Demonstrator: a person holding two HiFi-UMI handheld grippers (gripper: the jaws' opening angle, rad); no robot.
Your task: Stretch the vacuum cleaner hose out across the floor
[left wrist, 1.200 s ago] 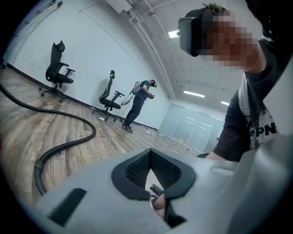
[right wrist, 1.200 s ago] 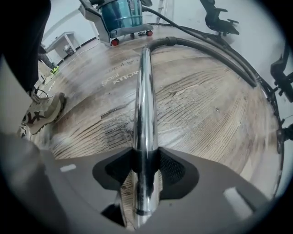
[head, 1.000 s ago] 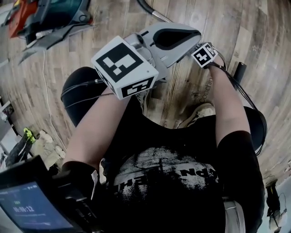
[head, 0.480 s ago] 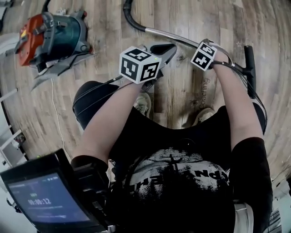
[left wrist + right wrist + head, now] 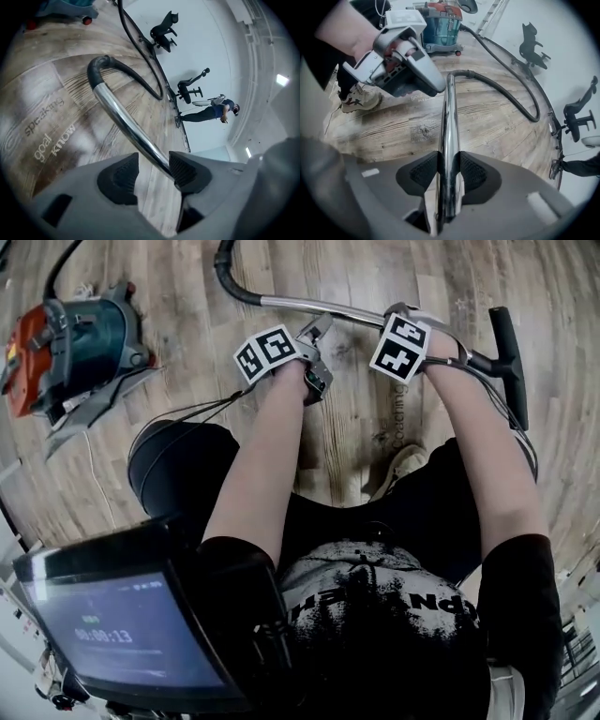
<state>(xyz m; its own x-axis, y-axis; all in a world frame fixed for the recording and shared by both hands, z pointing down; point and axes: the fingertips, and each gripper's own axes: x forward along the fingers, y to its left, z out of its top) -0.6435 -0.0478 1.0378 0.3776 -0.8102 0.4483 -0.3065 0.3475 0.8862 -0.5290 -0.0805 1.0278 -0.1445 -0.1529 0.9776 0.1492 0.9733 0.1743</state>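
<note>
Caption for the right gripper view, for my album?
Right gripper, its jaws just tightening, clamps the vacuum cleaner's chrome tube.

A bare studio-like hall: white walls (image 5: 206, 47), plank floor (image 5: 487, 126), scattered office chairs (image 5: 533, 46), a ladder (image 5: 489, 15).

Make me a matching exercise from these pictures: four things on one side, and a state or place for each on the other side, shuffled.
Things:
1. left tongs
2. right tongs
3. vacuum cleaner canister
4. black hose

States:
A. clamped on the chrome tube
B. curves away from the tube's end
C. open, with the tube between them
D. stands on the wood floor, off to the person's left

Pairs: 1-C, 2-A, 3-D, 4-B.

Note: the left tongs have just been opening around the tube; the right tongs have just been closing on it.
</note>
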